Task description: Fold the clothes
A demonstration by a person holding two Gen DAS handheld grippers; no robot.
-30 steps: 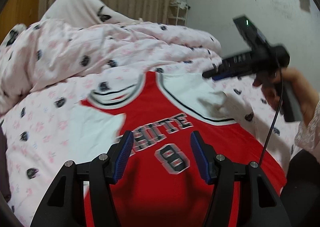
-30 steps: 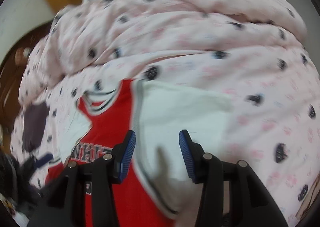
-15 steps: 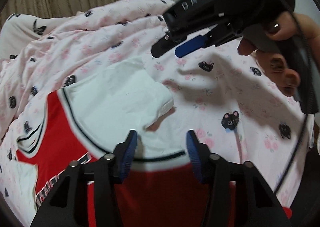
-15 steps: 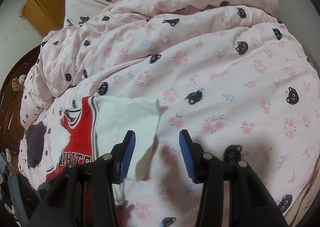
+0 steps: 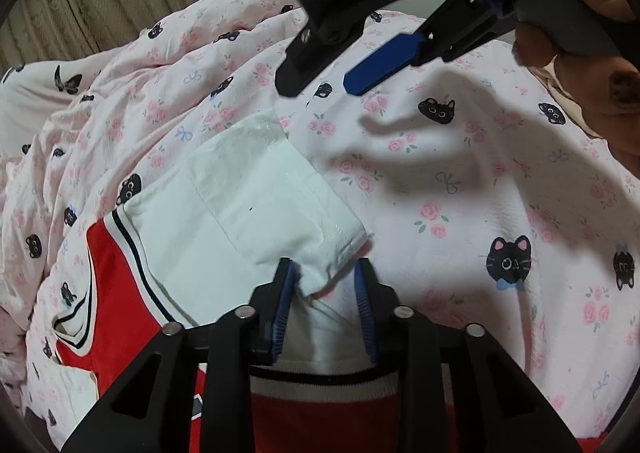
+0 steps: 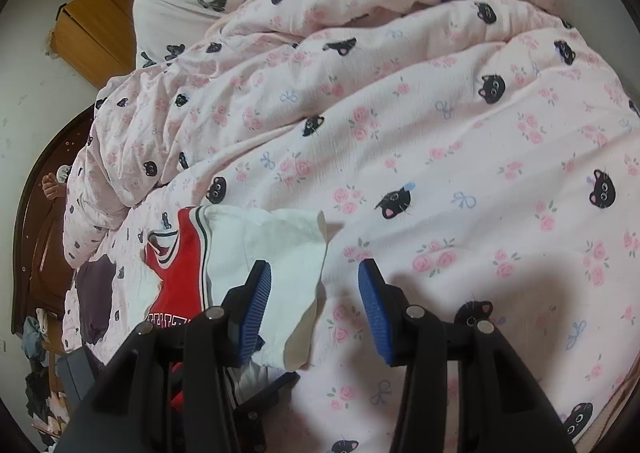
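Betw. left gripper (image 5: 324, 293) fingers (image 5: 285, 293): sleeve (image 5: 256, 209) corner

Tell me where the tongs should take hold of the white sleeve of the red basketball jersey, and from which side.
Probably best at the white sleeve's loose hemmed corner, from its open end. That corner lifts slightly off the pink cat-print quilt, so a finger could slip under. The left tongs already straddle it, open. The right tongs hang open above the hem.
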